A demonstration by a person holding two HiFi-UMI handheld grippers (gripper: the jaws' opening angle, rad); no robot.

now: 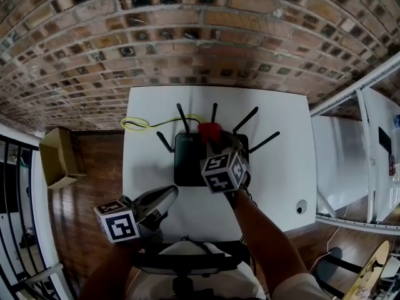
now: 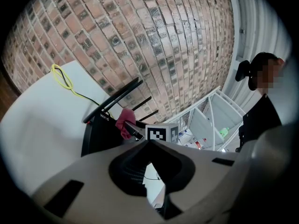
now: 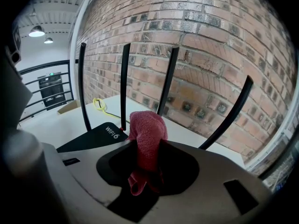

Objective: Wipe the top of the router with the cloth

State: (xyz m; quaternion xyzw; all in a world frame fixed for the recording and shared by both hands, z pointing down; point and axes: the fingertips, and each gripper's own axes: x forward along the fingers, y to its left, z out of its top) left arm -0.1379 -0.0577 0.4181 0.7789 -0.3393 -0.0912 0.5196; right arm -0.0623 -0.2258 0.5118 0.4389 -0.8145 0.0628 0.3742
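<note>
- The right claw (image 1: 216, 144) is clenched on a small red terry cloth (image 3: 147, 125). The cloth is pinched between the jaws, with a bunch standing up past the tips and a loose end hanging in the hollow behind them.
- Just under and ahead of that claw lies a flat black plastic router (image 1: 187, 161) marked "WIFI 6". The cloth is over its far edge, but no view shows whether they touch.
- Thin black antennas (image 3: 124, 83) rise from the router just beyond the right claw's tips, some to either side.
- The left claw (image 1: 169, 195) is clenched with nothing between its jaws. It is near the router's front left corner and apart from it.
- A looped yellow cable (image 1: 139, 124) lies on the white table (image 1: 281, 167), ahead and to the left of both claws.
- A red brick wall (image 1: 200, 36) stands beyond the table.
</note>
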